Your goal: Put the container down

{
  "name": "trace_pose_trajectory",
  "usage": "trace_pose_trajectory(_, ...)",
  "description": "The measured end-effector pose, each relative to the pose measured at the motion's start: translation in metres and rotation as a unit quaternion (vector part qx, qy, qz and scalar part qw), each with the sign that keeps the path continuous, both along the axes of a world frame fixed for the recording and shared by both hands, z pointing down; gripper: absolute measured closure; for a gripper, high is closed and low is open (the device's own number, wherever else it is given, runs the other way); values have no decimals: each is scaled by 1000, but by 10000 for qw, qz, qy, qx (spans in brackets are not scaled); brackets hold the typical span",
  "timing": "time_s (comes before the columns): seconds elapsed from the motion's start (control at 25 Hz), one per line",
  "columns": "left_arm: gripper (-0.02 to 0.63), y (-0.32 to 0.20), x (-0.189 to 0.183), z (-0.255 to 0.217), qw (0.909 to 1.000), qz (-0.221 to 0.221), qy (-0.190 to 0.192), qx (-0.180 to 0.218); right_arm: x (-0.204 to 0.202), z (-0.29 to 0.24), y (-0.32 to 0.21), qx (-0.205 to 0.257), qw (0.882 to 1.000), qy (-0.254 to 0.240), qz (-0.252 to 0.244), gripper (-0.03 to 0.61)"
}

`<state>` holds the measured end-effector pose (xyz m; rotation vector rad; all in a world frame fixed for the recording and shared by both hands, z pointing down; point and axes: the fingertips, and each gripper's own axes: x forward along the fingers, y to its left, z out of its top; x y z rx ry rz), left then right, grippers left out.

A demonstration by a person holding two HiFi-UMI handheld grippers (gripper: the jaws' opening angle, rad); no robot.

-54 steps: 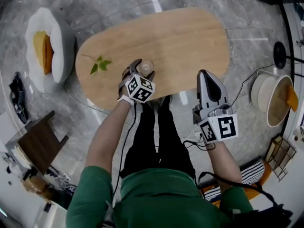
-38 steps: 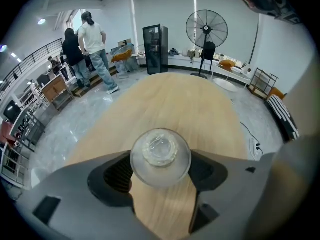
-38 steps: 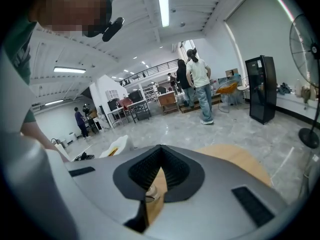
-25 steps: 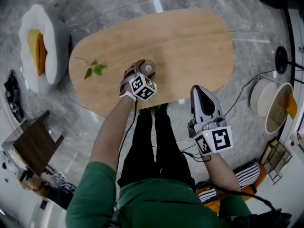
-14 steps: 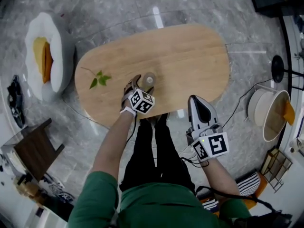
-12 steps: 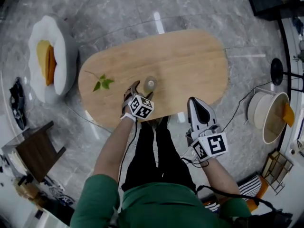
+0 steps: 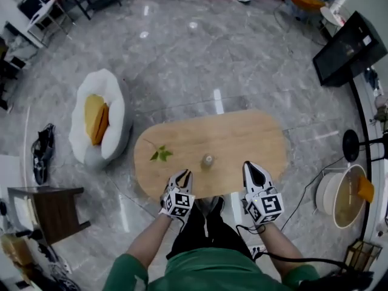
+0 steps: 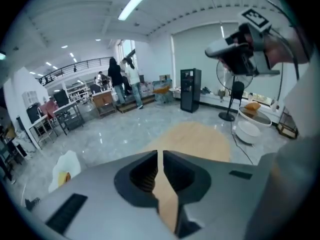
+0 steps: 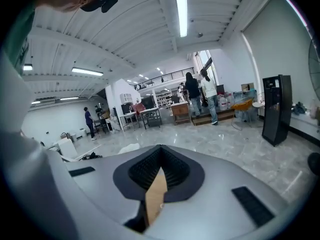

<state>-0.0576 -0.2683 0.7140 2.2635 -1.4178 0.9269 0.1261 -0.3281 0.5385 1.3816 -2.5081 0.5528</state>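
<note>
Looking down from the head view, the container point(image 7: 207, 160) stands upright on the wooden table point(image 7: 260, 138), near the middle of the table's near long edge and free of both tools, so by my reading the setting-down is already done. A green leaf sprig point(image 7: 160, 154) lies on the table to the container's left, well apart from it. The left gripper point(image 7: 185, 176) hangs over the table's near edge, just beside the container but not touching it, and the right gripper point(image 7: 250, 166) hangs at the same edge, further to the right. The container is too small here to make out a lid or what it is made of; it looks like a pale, squat jar. I would judge it light, stiff and smooth-walled, which makes it easy to tip and likely to slip. A hold across its sides, low on the body and with moderate squeeze, would suit it better than a pinch at the top. In the left gripper view the jaws are closing, with only a thin slit left between them and nothing in it; the tabletop shows through the slit and beyond the tips. In the right gripper view the jaws meet at their tips and grip nothing, with a sliver of the table visible through the gap lower down.
</note>
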Motion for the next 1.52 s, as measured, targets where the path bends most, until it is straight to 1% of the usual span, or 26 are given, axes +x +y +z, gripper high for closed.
trace_pose_trajectory(0.08, 578, 7, -8, -38, 9993, -202, 123, 302, -5, -17, 5, 73, 9999, -78, 22, 565)
trace_pose_trajectory(0.16, 584, 11, -12, -75, 9971, -401, 287, 575, -10, -34, 10, 139, 9998, -169, 30, 565)
trace_pose_trajectory(0.28, 588, 11, -13, -130, 9919, -622, 559, 952, -20, -59, 15, 300, 9991, -293, -26, 565)
trace_pose_trajectory(0.4, 588, 9, -14, -178, 9855, -751, 785, 1304, -31, -84, 22, 470, 9980, -406, -139, 565)
trace_pose_trajectory(0.56, 588, 7, -20, -229, 9769, -897, 973, 1677, -44, -115, 31, 753, 9954, -496, -313, 565)
trace_pose_trajectory(0.72, 588, 6, -29, -267, 9688, -1014, 1103, 1973, -52, -142, 39, 1024, 9922, -553, -445, 565)
trace_pose_trajectory(0.88, 588, 16, -36, -290, 9645, -1074, 1195, 2098, -57, -162, 56, 1185, 9901, -547, -512, 565)
trace_pose_trajectory(1.0, 588, 23, -41, -299, 9612, -1125, 1196, 2215, -55, -173, 65, 1308, 9884, -561, -525, 565)
trace_pose_trajectory(1.12, 588, 24, -36, -310, 9589, -1101, 1213, 2319, -49, -183, 70, 1448, 9863, -577, -538, 565)
trace_pose_trajectory(1.28, 588, 24, -33, -316, 9582, -1063, 1234, 2352, -47, -192, 71, 1556, 9847, -593, -521, 565)
trace_pose_trajectory(1.4, 588, 25, -26, -317, 9596, -1016, 1233, 2315, -41, -192, 70, 1551, 9850, -585, -483, 565)
trace_pose_trajectory(1.52, 588, 29, -27, -312, 9612, -1032, 1198, 2262, -41, -192, 74, 1537, 9853, -569, -475, 566)
